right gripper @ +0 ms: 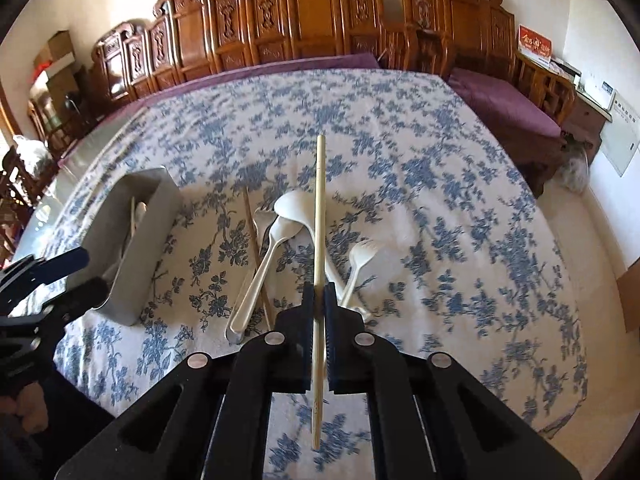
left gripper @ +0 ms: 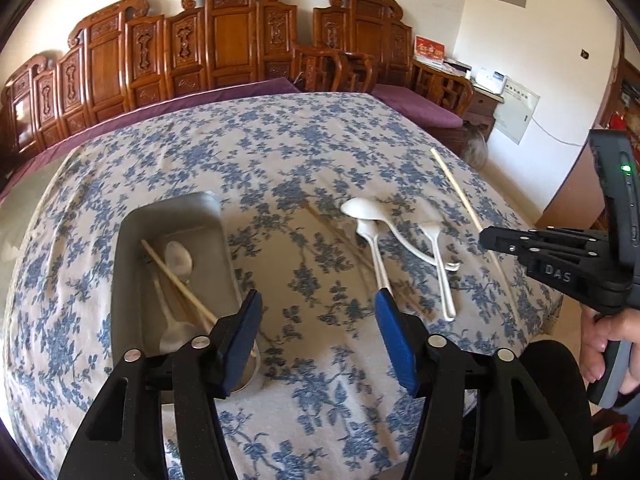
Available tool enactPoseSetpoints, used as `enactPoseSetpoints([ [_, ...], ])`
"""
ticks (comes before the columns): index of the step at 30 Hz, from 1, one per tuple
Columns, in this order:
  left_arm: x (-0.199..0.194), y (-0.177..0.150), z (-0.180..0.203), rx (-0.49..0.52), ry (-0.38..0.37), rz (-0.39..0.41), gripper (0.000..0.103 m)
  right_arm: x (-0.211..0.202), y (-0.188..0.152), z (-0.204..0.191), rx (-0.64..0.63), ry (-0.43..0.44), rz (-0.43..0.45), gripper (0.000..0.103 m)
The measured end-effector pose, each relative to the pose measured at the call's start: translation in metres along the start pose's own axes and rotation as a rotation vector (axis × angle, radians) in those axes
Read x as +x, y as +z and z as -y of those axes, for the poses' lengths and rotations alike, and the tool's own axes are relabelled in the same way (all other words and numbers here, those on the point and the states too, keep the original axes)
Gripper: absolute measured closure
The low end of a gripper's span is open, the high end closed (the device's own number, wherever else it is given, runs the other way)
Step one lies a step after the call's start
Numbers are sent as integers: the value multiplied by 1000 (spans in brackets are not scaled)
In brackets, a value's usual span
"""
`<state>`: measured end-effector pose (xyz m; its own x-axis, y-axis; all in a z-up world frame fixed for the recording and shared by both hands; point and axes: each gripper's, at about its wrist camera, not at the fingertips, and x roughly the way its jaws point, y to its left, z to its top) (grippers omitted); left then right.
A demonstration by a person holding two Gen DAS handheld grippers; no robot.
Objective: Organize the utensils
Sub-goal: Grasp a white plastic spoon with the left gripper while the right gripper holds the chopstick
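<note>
My right gripper (right gripper: 319, 292) is shut on a pale wooden chopstick (right gripper: 320, 208), which it holds above the floral tablecloth, pointing away from me. The left wrist view shows that gripper (left gripper: 486, 239) from the side with the chopstick (left gripper: 456, 184) slanting up out of it. Below lie a white ladle spoon (right gripper: 294, 204), a white spoon (right gripper: 280, 232), a white fork (right gripper: 360, 256) and another chopstick (right gripper: 252, 232). My left gripper (left gripper: 318, 296) hangs open with nothing between its blue pads, next to the grey tray (left gripper: 132, 248), which holds a chopstick (left gripper: 176, 276) and spoons.
The table (right gripper: 440, 160) is covered in blue floral cloth and drops off at the near and right edges. Carved wooden benches (left gripper: 224, 44) with purple cushions line the far side. A person's hand (left gripper: 600, 344) grips the right tool's handle. A side cabinet (left gripper: 484, 100) stands at the right wall.
</note>
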<state>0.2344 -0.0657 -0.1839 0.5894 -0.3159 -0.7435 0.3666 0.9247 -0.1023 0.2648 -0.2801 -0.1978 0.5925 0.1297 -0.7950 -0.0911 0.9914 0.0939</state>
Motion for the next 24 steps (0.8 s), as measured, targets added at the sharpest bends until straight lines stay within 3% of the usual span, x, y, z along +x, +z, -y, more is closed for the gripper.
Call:
enactPoseSetpoints([
  [11, 49, 6, 41, 47, -31, -99, 69, -12, -10, 48, 12, 41, 40, 97],
  [24, 132, 38, 59, 36, -43, -204, 82, 1, -14, 79, 58, 82, 32, 97],
])
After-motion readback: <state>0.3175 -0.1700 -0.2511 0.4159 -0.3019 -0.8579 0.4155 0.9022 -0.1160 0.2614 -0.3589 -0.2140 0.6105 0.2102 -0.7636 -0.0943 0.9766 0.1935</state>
